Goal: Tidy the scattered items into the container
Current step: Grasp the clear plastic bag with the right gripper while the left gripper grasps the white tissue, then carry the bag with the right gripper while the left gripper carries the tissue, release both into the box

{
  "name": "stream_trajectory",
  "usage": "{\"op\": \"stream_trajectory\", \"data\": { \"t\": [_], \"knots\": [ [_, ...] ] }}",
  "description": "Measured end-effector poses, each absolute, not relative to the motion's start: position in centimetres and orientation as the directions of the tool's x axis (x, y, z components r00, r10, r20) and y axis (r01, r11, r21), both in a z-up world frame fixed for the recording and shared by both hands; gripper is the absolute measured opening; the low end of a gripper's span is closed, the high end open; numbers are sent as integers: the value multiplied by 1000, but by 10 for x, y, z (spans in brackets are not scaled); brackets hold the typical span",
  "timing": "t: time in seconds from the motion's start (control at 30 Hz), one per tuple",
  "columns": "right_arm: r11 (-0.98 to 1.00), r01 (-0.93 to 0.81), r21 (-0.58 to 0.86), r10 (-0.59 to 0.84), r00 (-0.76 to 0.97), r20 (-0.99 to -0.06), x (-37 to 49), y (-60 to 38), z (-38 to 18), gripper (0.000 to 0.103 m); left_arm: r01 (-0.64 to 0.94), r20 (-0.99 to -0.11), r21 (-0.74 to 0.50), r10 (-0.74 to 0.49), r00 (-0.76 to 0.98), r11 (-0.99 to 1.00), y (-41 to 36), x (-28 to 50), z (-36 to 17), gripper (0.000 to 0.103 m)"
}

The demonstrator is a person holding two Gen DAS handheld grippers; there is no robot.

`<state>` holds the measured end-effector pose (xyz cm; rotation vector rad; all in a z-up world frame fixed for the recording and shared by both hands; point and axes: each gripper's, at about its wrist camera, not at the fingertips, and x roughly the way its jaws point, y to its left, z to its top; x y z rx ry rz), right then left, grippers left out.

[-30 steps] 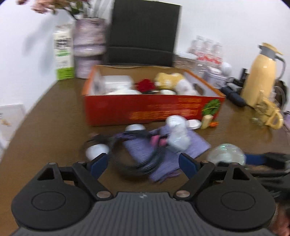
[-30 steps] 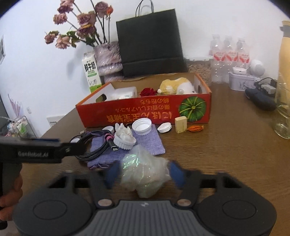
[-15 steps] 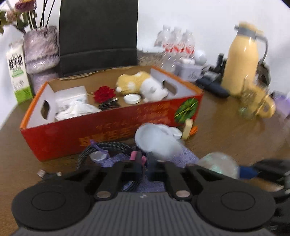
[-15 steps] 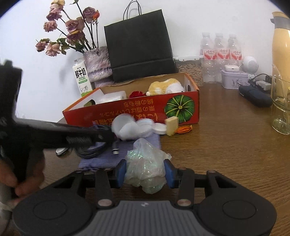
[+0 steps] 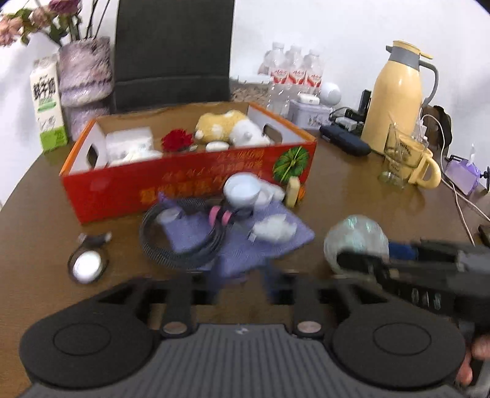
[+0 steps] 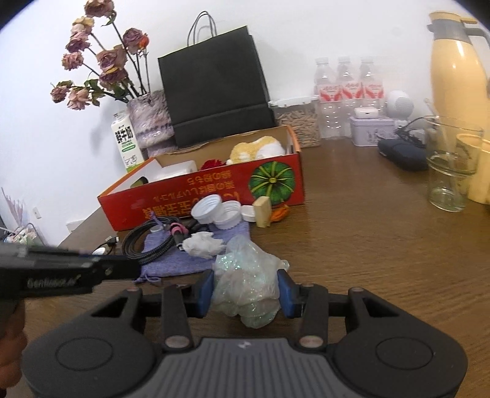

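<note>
— Left side? — The left gripper (image 5: 242, 283), blurred, jaw state unreadable, hovers before the purple cloth (image 5: 245, 242).
— Right? — The right gripper (image 6: 246, 289) clamps a crumpled plastic bag (image 6: 245, 284), short of the red box (image 6: 214, 186).

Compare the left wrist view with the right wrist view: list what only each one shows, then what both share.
Only the left wrist view: a round white disc on the table and a yellow mug. Only the right wrist view: the right gripper clamping the glittery plastic bag, and the black bag's handles. Both: the red box, black cable, purple cloth and yellow jug.
</note>
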<state>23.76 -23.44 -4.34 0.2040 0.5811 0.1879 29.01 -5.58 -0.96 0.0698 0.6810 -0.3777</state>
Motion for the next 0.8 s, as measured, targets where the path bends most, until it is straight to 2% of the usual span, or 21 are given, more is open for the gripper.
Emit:
{"op": "stream_trajectory", "data": {
  "t": [0.03, 0.17, 0.23, 0.27, 0.3, 0.33, 0.4, 0.6, 0.7, 0.8],
  "knots": [
    [963, -111, 245, 228, 821, -524, 235, -236, -43, 42, 361, -606, -56, -319, 729, 931, -63, 295, -8, 84],
    [965, -99, 244, 217, 823, -525, 226, -243, -39, 42, 417, -593, 33, -318, 739, 908, -99, 316, -8, 77],
    [967, -102, 233, 214, 822, -528, 222, -244, -38, 42, 451, -613, 81, -312, 726, 889, -116, 325, -17, 61],
    [968, -102, 231, 213, 821, -529, 220, -246, -39, 42, 462, -640, 101, -298, 709, 881, -124, 330, -24, 59],
    [968, -102, 231, 214, 820, -531, 219, -247, -39, 42, 475, -665, 116, -287, 689, 872, -129, 333, -30, 50],
    [967, -102, 233, 215, 819, -532, 218, -249, -40, 42, 482, -679, 123, -281, 678, 867, -132, 334, -35, 33],
    [967, -98, 236, 213, 821, -530, 217, -253, -40, 42, 473, -675, 100, -289, 678, 875, -131, 329, -37, 19],
    [967, -104, 232, 215, 820, -531, 211, -256, -40, 42, 375, -582, 54, -276, 765, 925, -106, 290, -7, 19],
    [965, -116, 235, 228, 815, -533, 205, -254, -38, 42, 326, -581, -35, -285, 763, 945, -87, 267, 8, 19],
    [962, -146, 231, 251, 808, -533, 195, -248, -36, 41, 283, -600, -68, -266, 754, 957, -70, 245, 11, 19]
  ]
}}
